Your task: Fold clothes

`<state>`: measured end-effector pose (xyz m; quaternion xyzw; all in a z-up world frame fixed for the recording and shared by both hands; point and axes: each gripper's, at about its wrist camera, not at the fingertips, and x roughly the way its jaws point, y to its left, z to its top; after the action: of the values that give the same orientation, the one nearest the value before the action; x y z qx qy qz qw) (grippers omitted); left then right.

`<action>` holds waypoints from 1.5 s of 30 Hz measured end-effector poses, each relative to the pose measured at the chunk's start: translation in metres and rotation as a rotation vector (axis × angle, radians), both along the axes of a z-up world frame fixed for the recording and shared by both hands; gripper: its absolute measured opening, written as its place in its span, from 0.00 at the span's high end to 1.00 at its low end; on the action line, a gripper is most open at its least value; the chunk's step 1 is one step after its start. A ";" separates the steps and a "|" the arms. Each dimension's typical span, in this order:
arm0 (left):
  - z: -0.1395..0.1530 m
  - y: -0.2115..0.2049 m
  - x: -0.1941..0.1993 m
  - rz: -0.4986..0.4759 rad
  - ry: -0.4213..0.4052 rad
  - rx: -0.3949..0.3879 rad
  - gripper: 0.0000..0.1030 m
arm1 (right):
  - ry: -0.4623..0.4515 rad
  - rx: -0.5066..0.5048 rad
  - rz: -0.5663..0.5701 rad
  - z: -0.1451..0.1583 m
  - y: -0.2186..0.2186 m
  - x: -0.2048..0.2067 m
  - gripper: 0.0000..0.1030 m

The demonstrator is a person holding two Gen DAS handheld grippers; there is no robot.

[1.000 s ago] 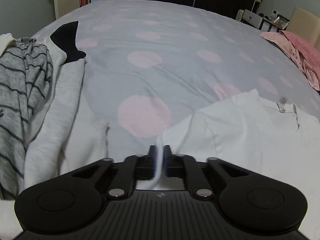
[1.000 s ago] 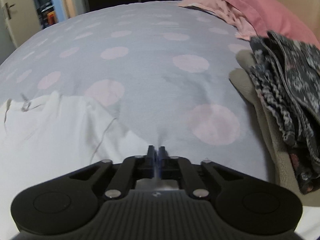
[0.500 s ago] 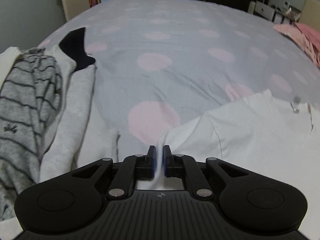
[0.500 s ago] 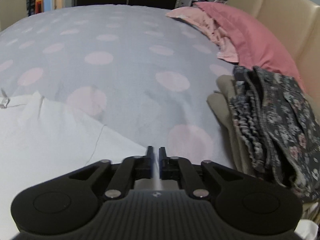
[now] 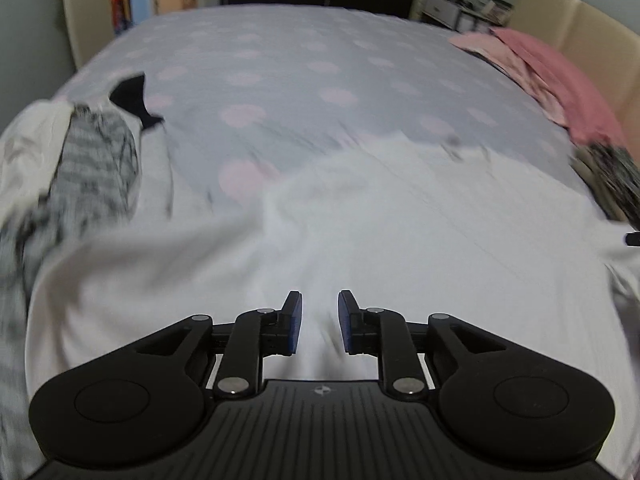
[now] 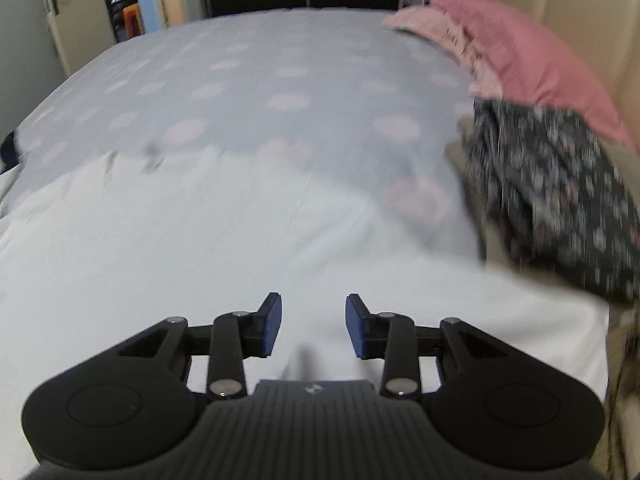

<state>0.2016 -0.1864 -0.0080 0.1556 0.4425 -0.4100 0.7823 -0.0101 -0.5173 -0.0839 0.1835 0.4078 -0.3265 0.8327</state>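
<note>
White cotton T-shirt (image 5: 400, 232) spread flat, smooth, on polka-dot bed (image 5: 304, 60). Left tongs (image 5: 319, 322), right tongs (image 6: 313, 326) just opening, nothing between, above shirt.

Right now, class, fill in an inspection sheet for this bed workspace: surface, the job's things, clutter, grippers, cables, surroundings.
Surface: grey bedspread with pink dots, mostly bare at its far end.
Job's things: white cotton garment spread flat across the near side, neck label away from the cameras.
Clutter: grey striped top on a pile of pale clothes at the left edge; dark floral fabric on beige cloth at the right; pink pillow beyond it.
Grippers: left gripper and right gripper have just been opening; nothing between the blue pads.
Cables: nothing seen.
Surroundings: cream headboard, dark wardrobe doors, open doorway on the left.
</note>
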 end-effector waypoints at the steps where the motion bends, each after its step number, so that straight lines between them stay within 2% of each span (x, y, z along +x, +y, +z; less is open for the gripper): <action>1: 0.000 0.007 -0.008 -0.010 0.008 0.005 0.82 | 0.008 0.023 0.015 0.000 0.013 -0.007 0.63; 7: -0.005 0.047 -0.058 -0.037 0.036 0.066 0.82 | 0.088 0.094 0.107 -0.007 0.098 -0.052 0.64; 12: -0.010 0.071 -0.092 -0.060 0.065 0.104 0.82 | 0.164 0.195 0.113 -0.021 0.153 -0.088 0.66; 16: -0.004 0.073 -0.111 -0.100 0.044 0.103 0.81 | 0.209 0.249 0.118 -0.028 0.194 -0.115 0.66; 18: 0.000 0.073 -0.119 -0.120 0.029 0.099 0.75 | 0.234 0.263 0.112 -0.031 0.208 -0.128 0.66; 22: 0.006 0.069 -0.132 -0.148 0.006 0.085 0.72 | 0.231 0.304 0.098 -0.031 0.232 -0.151 0.68; 25: 0.006 0.066 -0.136 -0.151 0.011 0.079 0.72 | 0.234 0.335 0.113 -0.032 0.244 -0.152 0.75; 28: 0.007 0.063 -0.140 -0.158 0.015 0.070 0.72 | 0.287 0.350 0.088 -0.048 0.246 -0.154 0.81; 30: 0.007 0.062 -0.142 -0.164 0.014 0.064 0.72 | 0.310 0.368 0.061 -0.059 0.244 -0.157 0.81; 33: 0.006 0.059 -0.143 -0.165 0.018 0.065 0.72 | 0.298 0.425 0.010 -0.071 0.235 -0.164 0.82; 40: 0.003 0.055 -0.143 -0.160 0.020 0.070 0.71 | 0.312 0.430 0.008 -0.084 0.233 -0.161 0.81; 45: 0.000 0.056 -0.142 -0.151 0.019 0.082 0.71 | 0.347 0.434 -0.009 -0.100 0.233 -0.161 0.94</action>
<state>0.0598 -0.1304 -0.0084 0.2163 0.4534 -0.4508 0.7378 -0.1715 -0.2841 -0.1834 0.3009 0.6040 -0.2616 0.6901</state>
